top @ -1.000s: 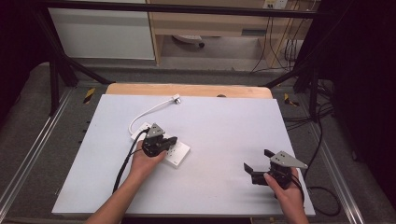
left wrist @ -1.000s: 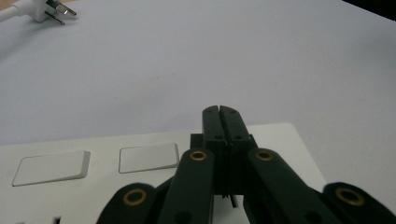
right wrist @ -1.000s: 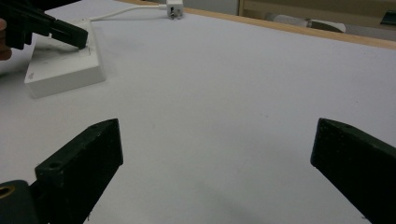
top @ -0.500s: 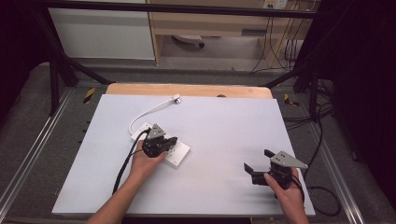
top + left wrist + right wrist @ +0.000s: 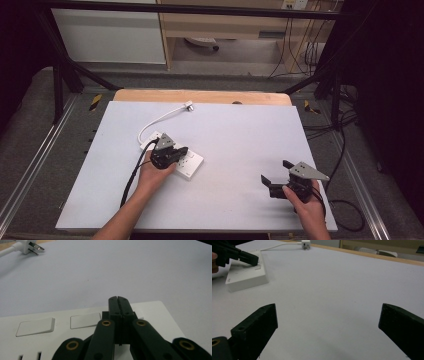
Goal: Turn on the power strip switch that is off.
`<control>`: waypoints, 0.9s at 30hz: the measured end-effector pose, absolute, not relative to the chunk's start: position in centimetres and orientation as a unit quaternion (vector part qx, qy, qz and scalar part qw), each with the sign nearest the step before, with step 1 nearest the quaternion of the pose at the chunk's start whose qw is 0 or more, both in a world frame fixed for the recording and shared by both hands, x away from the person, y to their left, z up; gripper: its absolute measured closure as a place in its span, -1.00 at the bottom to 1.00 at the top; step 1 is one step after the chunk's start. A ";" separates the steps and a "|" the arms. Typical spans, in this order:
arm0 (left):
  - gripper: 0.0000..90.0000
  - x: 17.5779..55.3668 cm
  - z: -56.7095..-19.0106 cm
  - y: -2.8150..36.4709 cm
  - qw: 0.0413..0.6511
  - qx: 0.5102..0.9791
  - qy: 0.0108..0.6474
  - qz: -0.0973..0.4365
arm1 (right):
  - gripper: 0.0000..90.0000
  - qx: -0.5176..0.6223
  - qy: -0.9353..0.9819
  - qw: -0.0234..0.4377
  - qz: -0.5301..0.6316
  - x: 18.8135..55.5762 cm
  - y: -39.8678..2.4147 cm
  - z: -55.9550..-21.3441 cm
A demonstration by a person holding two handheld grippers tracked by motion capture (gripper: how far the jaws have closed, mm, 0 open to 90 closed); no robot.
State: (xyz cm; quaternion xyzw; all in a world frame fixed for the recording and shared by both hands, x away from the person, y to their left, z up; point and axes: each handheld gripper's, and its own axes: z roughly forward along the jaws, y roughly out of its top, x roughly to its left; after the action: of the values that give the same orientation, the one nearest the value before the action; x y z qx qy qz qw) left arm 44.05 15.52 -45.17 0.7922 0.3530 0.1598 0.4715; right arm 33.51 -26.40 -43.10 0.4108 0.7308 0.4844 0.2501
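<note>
High view: lying left of centre on the white bench (image 5: pixel 240 135) — white power strip (image 5: pixel 187 162), cord curling back to its plug (image 5: pixel 188 105) near the far edge. Resting on the strip's switch end, left gripper (image 5: pixel 183 149), jaws pressed together with nothing between. Hovering low over bare bench at the right — right gripper (image 5: pixel 276 171), jaws standing wide apart, holding nothing.

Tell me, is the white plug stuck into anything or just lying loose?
Loose. The plug lies on the table with bare prongs, away from the power strip under the shut left gripper.
</note>
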 end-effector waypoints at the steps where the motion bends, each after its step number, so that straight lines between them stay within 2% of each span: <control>1: 1.00 44.1 -45.2 15.5 0.472 0.792 0.354 0.161 | -0.94 0.410 0.731 0.250 0.484 33.5 -26.4 -43.1; 27: 1.00 44.5 -44.5 14.8 0.482 0.782 0.360 0.161 | -0.94 0.410 0.730 0.251 0.486 33.5 -26.5 -43.1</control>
State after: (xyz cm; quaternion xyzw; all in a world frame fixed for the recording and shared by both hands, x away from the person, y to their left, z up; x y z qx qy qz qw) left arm 44.53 14.79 -44.54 0.7825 0.3600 0.1614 0.4817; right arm 33.50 -26.49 -43.08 0.4097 0.7301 0.4857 0.2514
